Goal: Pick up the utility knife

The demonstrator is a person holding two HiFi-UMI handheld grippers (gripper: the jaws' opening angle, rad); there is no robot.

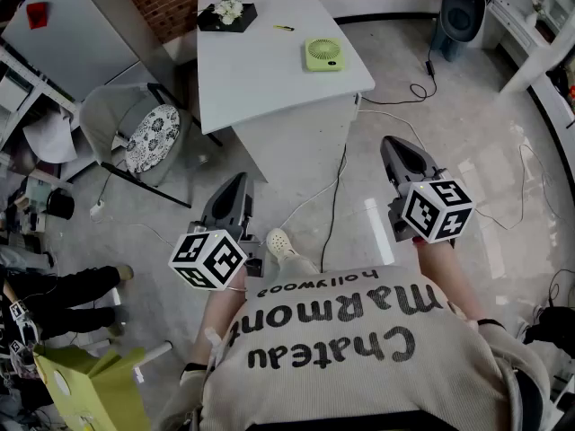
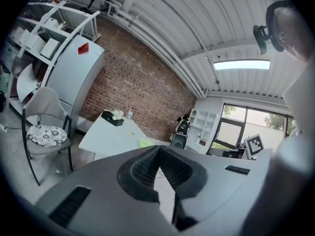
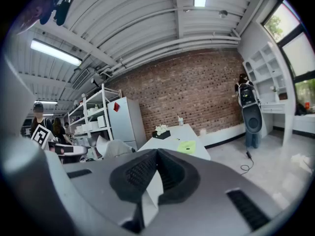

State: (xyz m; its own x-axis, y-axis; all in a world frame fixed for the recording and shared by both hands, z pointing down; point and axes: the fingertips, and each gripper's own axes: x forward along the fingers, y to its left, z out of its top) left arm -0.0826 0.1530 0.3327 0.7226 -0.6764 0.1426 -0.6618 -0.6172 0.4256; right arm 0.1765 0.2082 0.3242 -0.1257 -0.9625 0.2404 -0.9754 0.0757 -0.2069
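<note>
Jaws on my left gripper (image 1: 238,180) and right gripper (image 1: 396,143) were both clamped together on nothing. The utility knife (image 1: 284,28), a thin yellow sliver too small to read well, lay on the white table (image 1: 260,79) far ahead of both tips, near the green fan (image 1: 324,54). I judged it light, stiff and slick, best pinched across mid-handle, away from the blade.

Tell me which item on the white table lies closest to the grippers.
The green fan, toward the near right of the table; the yellow utility knife and the black tray of white flowers lie farther back.
</note>
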